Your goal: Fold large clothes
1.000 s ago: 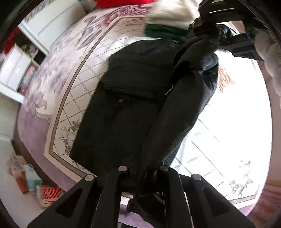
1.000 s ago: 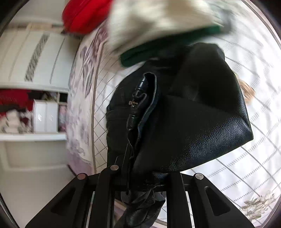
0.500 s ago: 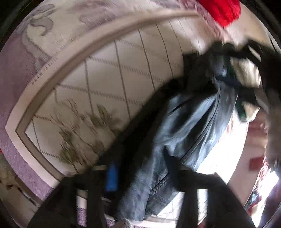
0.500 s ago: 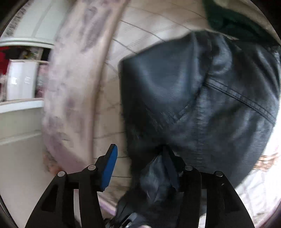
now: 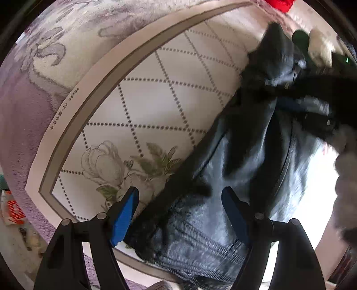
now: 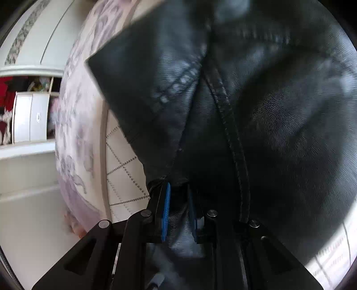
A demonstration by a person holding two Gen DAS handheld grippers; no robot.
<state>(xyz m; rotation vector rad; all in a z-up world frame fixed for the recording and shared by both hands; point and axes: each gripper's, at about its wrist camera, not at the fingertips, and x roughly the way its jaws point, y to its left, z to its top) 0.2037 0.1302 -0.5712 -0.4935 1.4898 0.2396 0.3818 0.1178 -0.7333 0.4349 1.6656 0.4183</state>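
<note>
A black leather jacket (image 5: 245,167) lies on the bed's quilted cover (image 5: 156,100), running from the upper right down to the lower middle of the left wrist view. My left gripper (image 5: 179,191) points straight down over the jacket's lower edge. Its jaws are opening and stand wide, and the blue pads (image 5: 125,214) are clear of the leather. In the right wrist view the jacket (image 6: 279,111) fills most of the frame. My right gripper (image 6: 178,187) is closing, with a fold of the leather pinched between its blue pads (image 6: 166,207).
The cover's purple flowered border (image 5: 33,111) runs to the bed edge on the left, with clutter on the floor (image 5: 13,212) below it. A red garment (image 5: 279,4) and a green and cream one (image 5: 312,44) lie at the far end. White shelving (image 6: 29,118) stands beside the bed.
Both grippers came down with the lifted jacket and laid it on the cover. The left one let go and opened. The right one opened, then closed again on a fold.
</note>
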